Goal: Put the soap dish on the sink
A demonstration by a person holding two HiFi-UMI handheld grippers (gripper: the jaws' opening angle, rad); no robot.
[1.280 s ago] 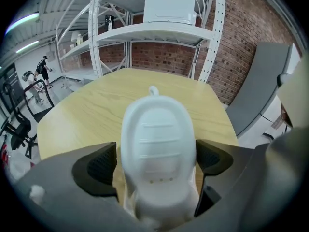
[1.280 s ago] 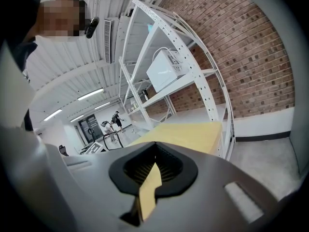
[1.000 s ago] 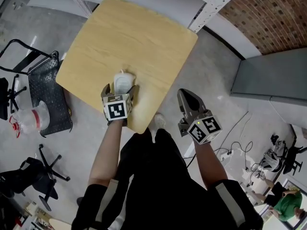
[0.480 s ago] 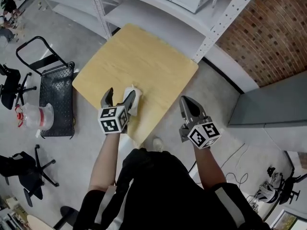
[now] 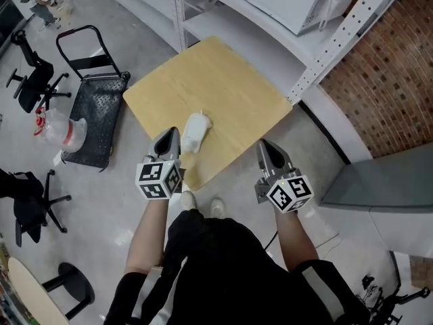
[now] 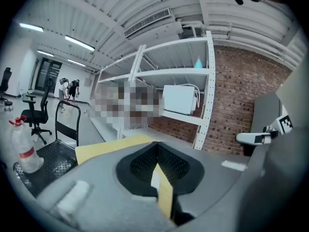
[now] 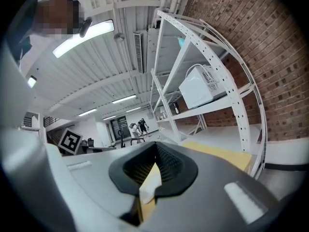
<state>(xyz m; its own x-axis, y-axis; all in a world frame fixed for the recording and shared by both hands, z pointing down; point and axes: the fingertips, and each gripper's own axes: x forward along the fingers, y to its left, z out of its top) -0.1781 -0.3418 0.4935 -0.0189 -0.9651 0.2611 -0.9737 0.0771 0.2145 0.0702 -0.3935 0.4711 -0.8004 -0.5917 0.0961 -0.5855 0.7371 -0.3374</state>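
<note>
The white soap dish lies on the light wooden table, close to its near corner. My left gripper hangs just left of the dish and nearer to me, apart from it. Its jaws have just been closing and now stand shut with nothing between them. The left gripper view shows that same gripper with its black pads pressed together and the table's yellow top beyond. My right gripper floats off the table's right edge, shut and empty. No sink shows in any view.
A white shelving rack with a microwave stands behind the table, and a brick wall lies to the right. A black cart, a plastic bottle and office chairs stand on the floor at left. A grey cabinet is at right.
The left gripper, open around the dish a second ago, has drawn back off it, risen and shut. The dish stays on the table. The right gripper has risen a little.
</note>
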